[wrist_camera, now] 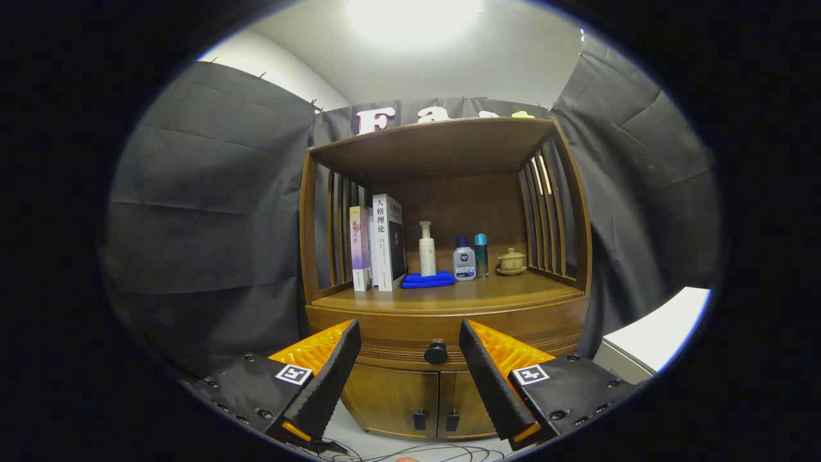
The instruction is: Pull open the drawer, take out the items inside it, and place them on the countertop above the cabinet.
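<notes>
A wooden cabinet (pixel 442 256) stands against a black cloth booth wall, seen from a camera riding on a hand-held gripper (pixel 409 343). The jaws are spread wide and hold nothing; their two fingers reach forward from the near edge of the scene, one to each side of the drawer knob.

The drawer (pixel 397 337) is shut. It runs across the cabinet front just below the counter (pixel 507 292), and its round dark knob (pixel 436 351) sits in the middle, just ahead of the jaws and between them, not touched by either finger. Whatever lies inside the drawer is hidden.

Below the drawer are two cabinet doors (pixel 410 401), each with a small dark handle near the centre seam.

On the counter, under a wooden top shelf and between slatted side walls, several things stand in a row. At the left, two upright books (pixel 378 244) lean together. To their right lies a folded blue cloth (pixel 428 280), with a white pump bottle (pixel 427 250) standing just behind it. Next come a squat white bottle with a blue cap (pixel 464 260) and a slim teal bottle (pixel 481 255) just beside it. Farthest right is a small lidded ceramic cup on a saucer (pixel 511 262).

Thin cables (pixel 423 454) trail over the pale floor in front of the cabinet
</notes>
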Motion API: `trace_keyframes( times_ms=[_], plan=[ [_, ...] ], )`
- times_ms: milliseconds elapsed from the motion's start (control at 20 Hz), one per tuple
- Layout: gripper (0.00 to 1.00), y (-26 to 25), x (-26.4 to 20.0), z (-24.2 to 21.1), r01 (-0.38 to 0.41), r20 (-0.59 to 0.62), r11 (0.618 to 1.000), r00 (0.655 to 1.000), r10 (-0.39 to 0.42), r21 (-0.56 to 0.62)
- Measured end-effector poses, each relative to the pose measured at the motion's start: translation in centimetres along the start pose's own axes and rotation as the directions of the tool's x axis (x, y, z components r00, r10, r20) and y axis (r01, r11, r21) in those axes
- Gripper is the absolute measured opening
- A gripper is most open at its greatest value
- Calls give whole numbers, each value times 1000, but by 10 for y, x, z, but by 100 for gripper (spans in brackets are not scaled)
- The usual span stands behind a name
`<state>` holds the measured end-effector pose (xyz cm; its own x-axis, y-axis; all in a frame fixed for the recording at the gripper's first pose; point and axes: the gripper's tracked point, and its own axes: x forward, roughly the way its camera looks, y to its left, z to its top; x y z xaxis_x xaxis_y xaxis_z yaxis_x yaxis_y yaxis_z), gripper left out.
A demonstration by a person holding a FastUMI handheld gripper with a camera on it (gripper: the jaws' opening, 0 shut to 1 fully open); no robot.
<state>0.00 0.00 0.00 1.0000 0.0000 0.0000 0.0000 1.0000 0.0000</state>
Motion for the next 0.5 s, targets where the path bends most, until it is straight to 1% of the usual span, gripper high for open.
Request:
trace_keyframes(
  times_ms=[150,300,500],
  plan=[
    [97,2,-4,1,-7,0,1000,1000,7,7],
    [97,-2,-3,-1,2,4,1000,1000,-2,-7],
    [97,4,-4,-6,-16,-15,1000,1000,16,4]
  ],
)
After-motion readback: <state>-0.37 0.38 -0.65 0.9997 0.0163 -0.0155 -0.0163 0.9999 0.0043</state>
